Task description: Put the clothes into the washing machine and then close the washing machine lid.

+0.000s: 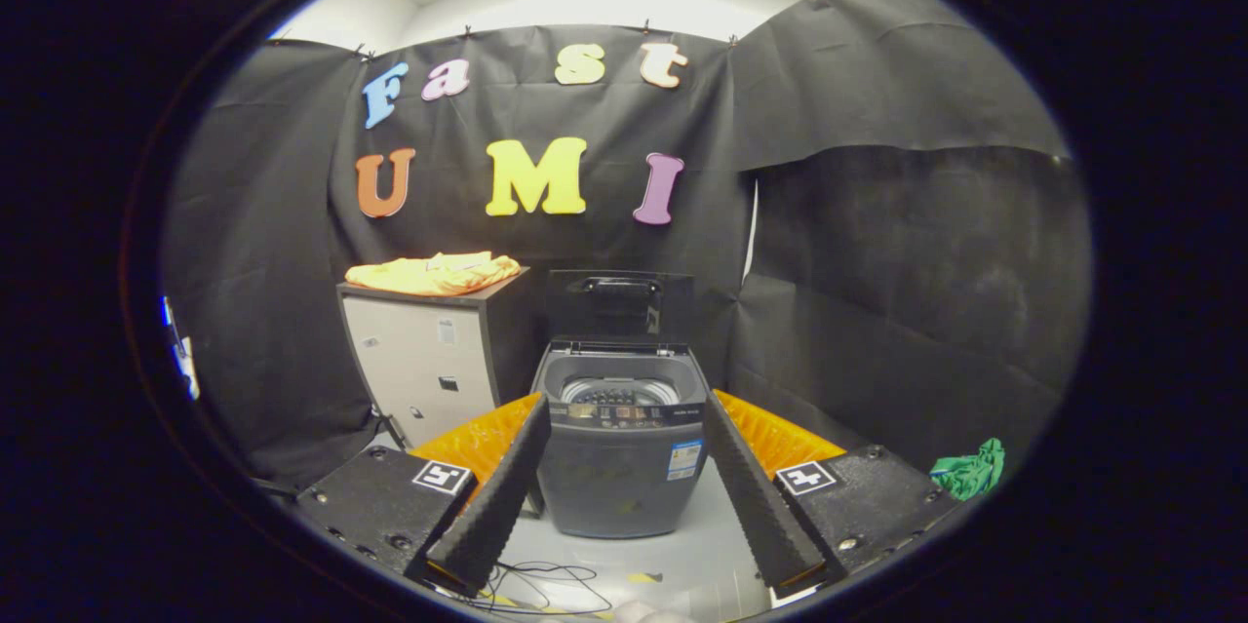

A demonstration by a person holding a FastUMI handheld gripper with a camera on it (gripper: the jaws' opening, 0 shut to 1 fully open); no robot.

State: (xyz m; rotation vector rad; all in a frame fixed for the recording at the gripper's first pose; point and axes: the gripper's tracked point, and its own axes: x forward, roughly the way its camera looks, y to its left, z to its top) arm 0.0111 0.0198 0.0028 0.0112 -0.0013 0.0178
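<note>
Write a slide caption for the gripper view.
Open hand-held gripper faces the open-lidded washing machine; yellow clothes lie on the cabinet.

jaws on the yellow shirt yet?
Apart. Gripper view: the gripper jaws stand open, empty, around the washing machine ahead; yellow shirt lies far beyond on the cabinet.

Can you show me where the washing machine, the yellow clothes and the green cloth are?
Washing machine (620,482): gripper view, on its front wall, beyond the open fingers.
Yellow clothes (432,273): gripper view, middle of the pile on the cabinet.
Green cloth (968,471): gripper view, middle of the bundle on the floor.
</note>
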